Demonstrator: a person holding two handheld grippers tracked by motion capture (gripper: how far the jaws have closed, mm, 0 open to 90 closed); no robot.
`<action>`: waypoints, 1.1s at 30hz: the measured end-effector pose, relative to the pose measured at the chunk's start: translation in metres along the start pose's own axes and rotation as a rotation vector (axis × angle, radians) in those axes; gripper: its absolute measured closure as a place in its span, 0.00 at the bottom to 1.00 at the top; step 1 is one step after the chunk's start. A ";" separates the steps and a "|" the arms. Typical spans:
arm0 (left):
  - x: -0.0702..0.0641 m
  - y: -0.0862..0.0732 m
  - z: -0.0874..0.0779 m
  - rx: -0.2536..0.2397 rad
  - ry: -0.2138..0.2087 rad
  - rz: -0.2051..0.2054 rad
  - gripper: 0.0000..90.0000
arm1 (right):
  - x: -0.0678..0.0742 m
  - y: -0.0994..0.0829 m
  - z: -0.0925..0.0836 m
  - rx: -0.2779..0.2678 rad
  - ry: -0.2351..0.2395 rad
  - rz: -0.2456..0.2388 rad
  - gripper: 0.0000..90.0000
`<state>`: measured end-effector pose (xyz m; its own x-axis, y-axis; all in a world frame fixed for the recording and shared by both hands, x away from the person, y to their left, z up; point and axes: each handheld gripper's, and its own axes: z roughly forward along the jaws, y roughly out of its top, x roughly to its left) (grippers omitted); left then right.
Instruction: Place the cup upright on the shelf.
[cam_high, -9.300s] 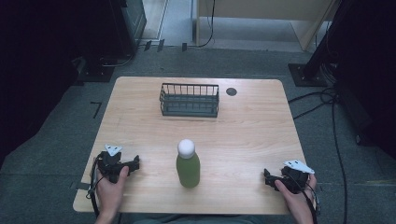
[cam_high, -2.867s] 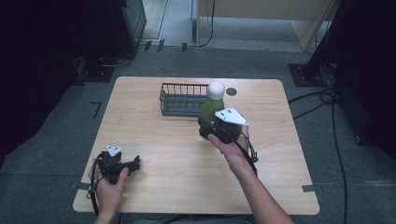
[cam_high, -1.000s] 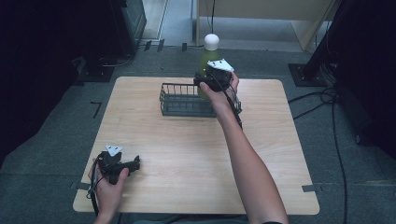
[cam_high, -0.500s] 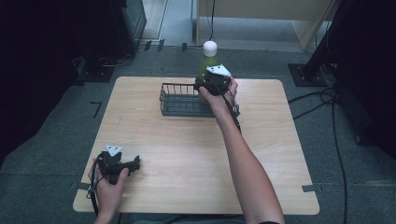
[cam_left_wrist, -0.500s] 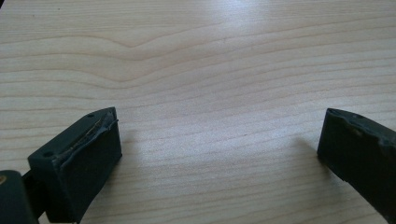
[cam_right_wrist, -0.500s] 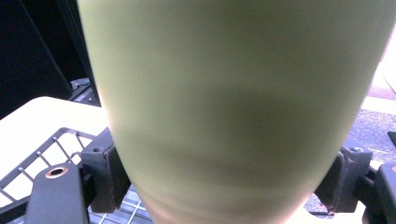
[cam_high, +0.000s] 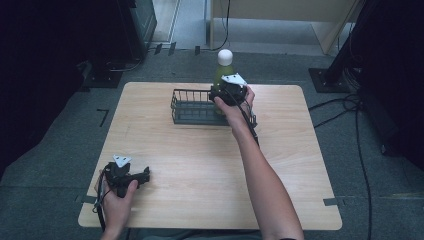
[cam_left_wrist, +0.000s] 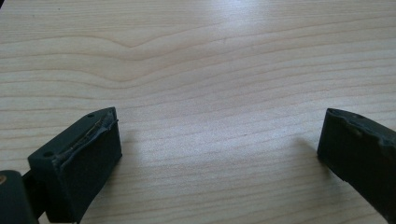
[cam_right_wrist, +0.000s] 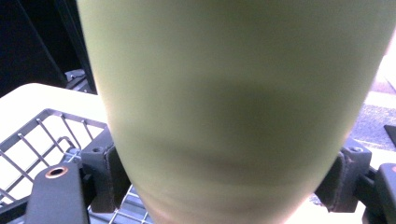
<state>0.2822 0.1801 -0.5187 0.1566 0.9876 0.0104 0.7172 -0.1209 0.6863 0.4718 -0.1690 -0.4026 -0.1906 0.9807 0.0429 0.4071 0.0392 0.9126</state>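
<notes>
A green bottle (cam_high: 221, 72) with a white cap stands upright in my right gripper (cam_high: 226, 95), which is shut on its body. It hangs over the right end of the black wire basket (cam_high: 186, 106) at the far middle of the table. Up close in the right gripper view, the bottle (cam_right_wrist: 233, 102) sits between both black pads (cam_right_wrist: 105, 175), with the basket wires (cam_right_wrist: 42, 135) below at the left. My left gripper (cam_high: 142, 176) rests on the table near the front left corner. Its jaws are open, with bare wood between the pads (cam_left_wrist: 88, 158).
The wooden table (cam_high: 200, 165) spreads wide between the two hands. A small dark hole shows at the far edge behind the basket in earlier frames. Cables and dark stands (cam_high: 340, 75) lie on the floor beyond the table's right side.
My right gripper has come down with the bottle towards the basket's right end. The left gripper has stayed put.
</notes>
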 end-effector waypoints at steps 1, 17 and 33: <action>0.000 0.000 0.000 0.000 0.000 0.000 0.00 | -0.001 0.000 0.000 0.001 0.001 0.003 0.22; 0.000 0.000 0.000 0.000 -0.001 0.001 0.00 | -0.004 0.000 0.003 0.029 0.036 0.031 0.18; 0.000 0.000 0.000 0.000 -0.002 0.002 0.00 | -0.004 0.000 -0.003 0.020 0.034 -0.016 0.22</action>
<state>0.2822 0.1800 -0.5187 0.1594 0.9872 0.0106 0.7169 -0.1231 0.6862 0.4701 -0.1731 -0.4013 -0.2276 0.9728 0.0422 0.4217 0.0594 0.9048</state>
